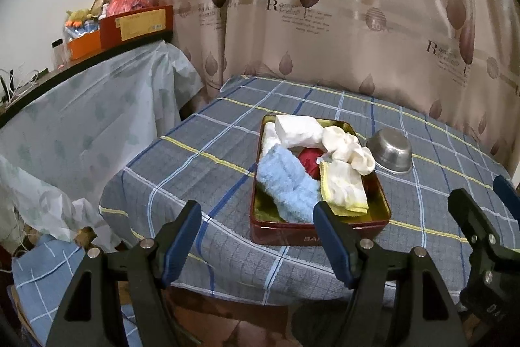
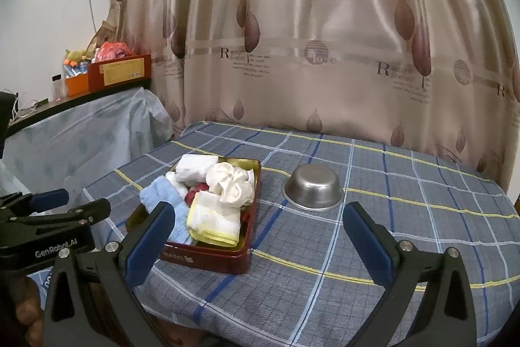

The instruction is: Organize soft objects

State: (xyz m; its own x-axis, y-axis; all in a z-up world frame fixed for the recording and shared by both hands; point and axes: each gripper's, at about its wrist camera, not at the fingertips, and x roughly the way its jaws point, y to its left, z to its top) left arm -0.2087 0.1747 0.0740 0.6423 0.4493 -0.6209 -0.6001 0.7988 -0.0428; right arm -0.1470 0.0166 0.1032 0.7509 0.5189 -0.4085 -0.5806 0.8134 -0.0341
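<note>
Left tool [image 1: 256, 210] agape, right tool [image 2: 258, 213] agape, both tilted down

bare cloth before the tin [image 2: 208, 259] and bowl [image 2: 313, 187], curtain [image 2: 308, 54] behind

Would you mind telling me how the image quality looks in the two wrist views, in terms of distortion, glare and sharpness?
Left wrist view: strong fisheye bending, dark corners, and the table edge curves; the tin and its cloths are fairly sharp. Right wrist view: same barrel distortion, soft sheen on the satin curtain, a mild highlight on the upturned steel bowl; lighting is dim and warm, with soft shadows.
</note>
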